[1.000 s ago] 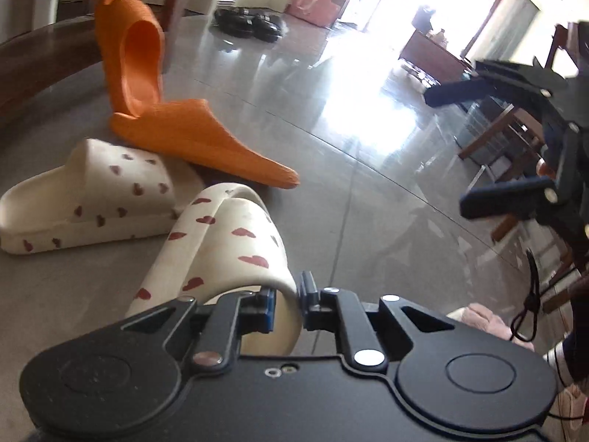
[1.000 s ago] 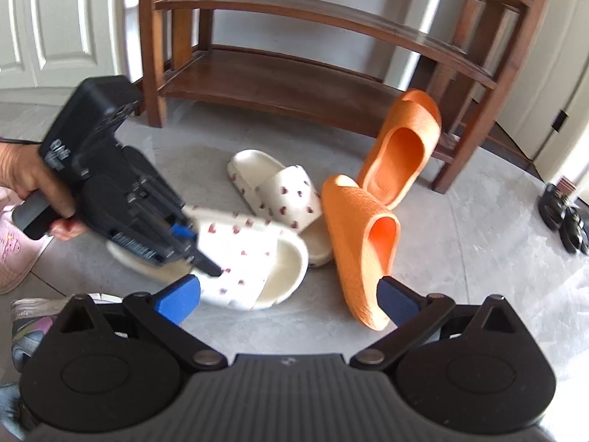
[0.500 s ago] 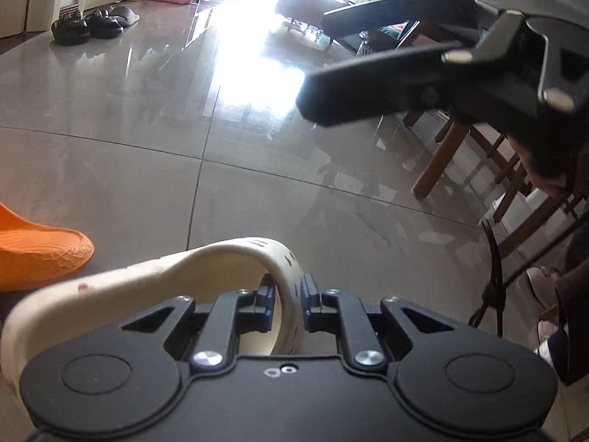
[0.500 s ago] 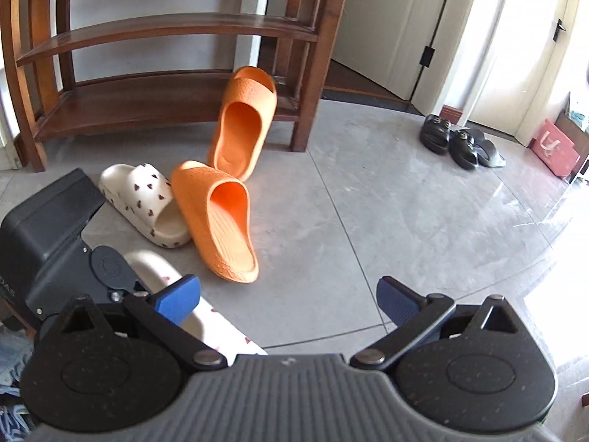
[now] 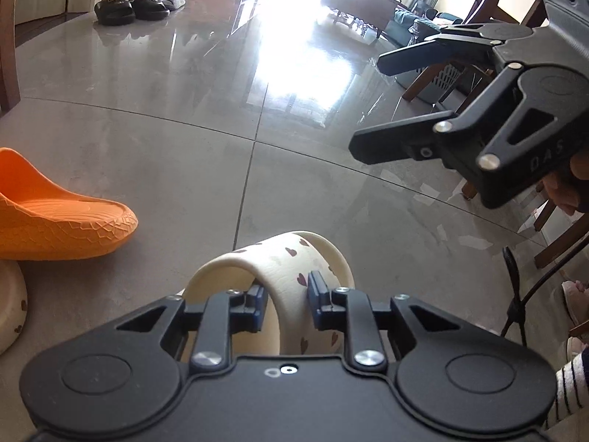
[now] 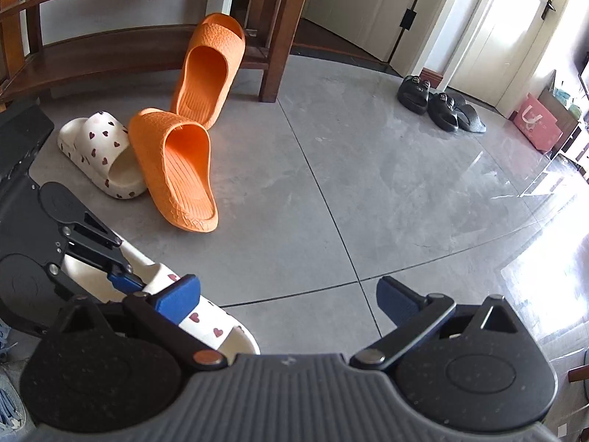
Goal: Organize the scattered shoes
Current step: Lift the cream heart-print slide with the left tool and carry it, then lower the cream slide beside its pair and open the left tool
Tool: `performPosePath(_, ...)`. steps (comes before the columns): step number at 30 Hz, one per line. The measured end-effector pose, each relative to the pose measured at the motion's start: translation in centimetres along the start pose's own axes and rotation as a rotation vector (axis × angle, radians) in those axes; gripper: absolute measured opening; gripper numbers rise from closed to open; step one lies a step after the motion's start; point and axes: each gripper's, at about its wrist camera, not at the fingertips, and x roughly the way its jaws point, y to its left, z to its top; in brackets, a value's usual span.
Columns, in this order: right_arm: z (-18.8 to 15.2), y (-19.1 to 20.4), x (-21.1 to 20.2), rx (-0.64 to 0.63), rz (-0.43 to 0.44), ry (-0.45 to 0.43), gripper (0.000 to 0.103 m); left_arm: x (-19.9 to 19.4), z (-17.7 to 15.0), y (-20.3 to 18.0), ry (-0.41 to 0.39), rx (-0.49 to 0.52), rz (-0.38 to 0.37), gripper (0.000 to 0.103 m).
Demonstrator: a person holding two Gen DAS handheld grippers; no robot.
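The left gripper (image 5: 285,304) is clamping the strap of a cream heart-print slipper (image 5: 291,276), its long axis running forward along the fingers. The matching slipper (image 6: 101,154) is lying to the left by the wooden shoe rack (image 6: 147,51), touching an orange slipper (image 6: 176,169). The right gripper (image 6: 289,300), jaws apart and empty, is hovering over bare floor, farther from that pair than the left.

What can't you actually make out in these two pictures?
- Left wrist view: the held heart slipper is mostly hidden behind the left tongs.
- Left wrist view: the second heart slipper is cut off by the left edge.
- Right wrist view: the black sandals are too small for detail.
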Motion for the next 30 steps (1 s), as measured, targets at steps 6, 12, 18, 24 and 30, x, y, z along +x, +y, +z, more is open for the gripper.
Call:
performPosePath(6, 0.2, -1.1, 1.3, 0.001, -0.039, 0.003, 0.103, -0.5, 0.7, -0.3, 0.054, 0.111, -0.071, 0.023)
performPosePath(12, -0.5, -1.5, 1.2, 0.001, -0.037, 0.017, 0.103, 0.4, 0.9, -1.7, 0.147, 0.236, -0.163, 0.026)
performPosePath(18, -0.9, -1.6, 2.0, 0.018, -0.03, 0.03, 0.103, 0.1, 0.5, -1.4, 0.16, 0.258, -0.078, 0.051)
performPosePath(24, -0.2, -1.4, 2.9, 0.022, -0.017, 0.025, 0.103, -4.4, -0.5, 1.4, 0.03, 0.168, 0.079, 0.058)
performPosePath(30, 1.1, -0.5, 3.9, -0.002, 0.029, 0.004, 0.103, -9.2, -2.2, 9.3, -0.128, -0.066, 0.421, 0.059)
